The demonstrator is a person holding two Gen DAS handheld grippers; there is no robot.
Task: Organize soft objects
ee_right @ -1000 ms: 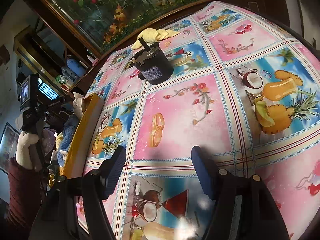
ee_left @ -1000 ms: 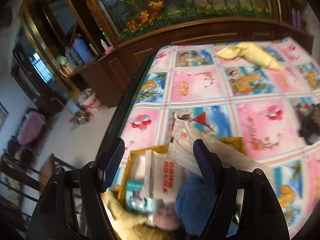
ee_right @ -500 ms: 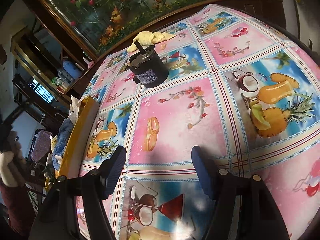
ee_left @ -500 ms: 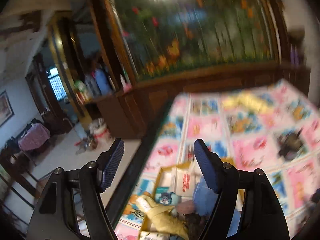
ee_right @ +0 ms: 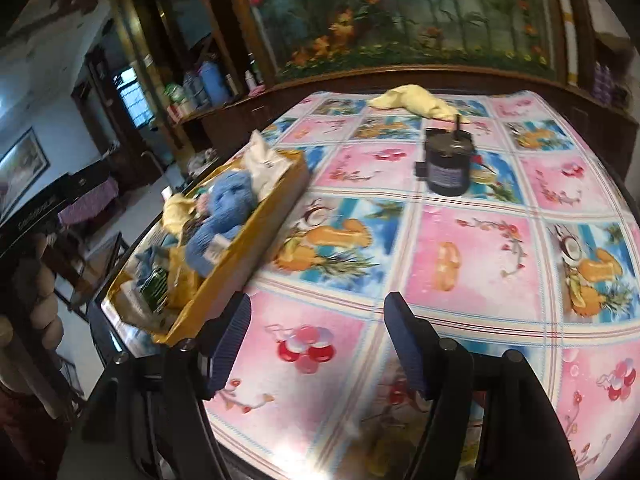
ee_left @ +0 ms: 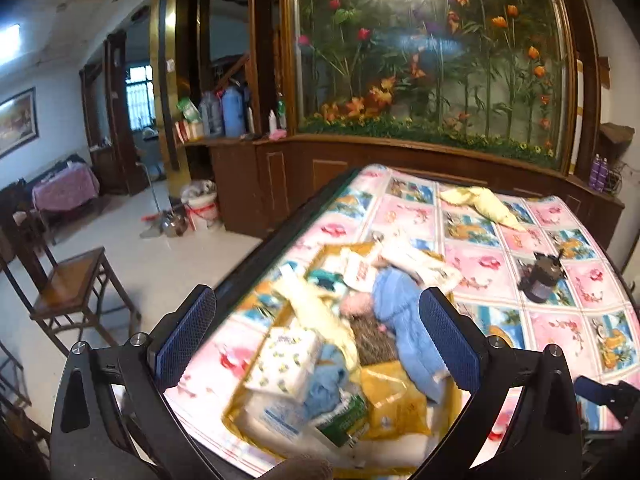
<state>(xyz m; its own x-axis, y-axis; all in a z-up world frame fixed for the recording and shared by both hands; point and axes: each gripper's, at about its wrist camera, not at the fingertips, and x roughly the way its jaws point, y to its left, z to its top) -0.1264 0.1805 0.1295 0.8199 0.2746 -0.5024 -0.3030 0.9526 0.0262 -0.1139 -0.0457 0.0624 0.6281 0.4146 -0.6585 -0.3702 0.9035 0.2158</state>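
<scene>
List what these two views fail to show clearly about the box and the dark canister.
- Yellow box, left wrist view: motion blur smears its contents; package print is unreadable.
- Same box, right wrist view: its near wall hides the lower items.
- Blue knitted item: folded among packets, full shape unclear.
- Dark canister: label too small to read in either view.

A planted glass tank (ee_left: 432, 56) in dark wood stands ahead; a wooden chair (ee_left: 76, 280) sits left on pale floor (ee_left: 160, 256).

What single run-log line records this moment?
left gripper: open, empty, above box | right gripper: open, empty | yellow cloth: on table, outside box
</scene>
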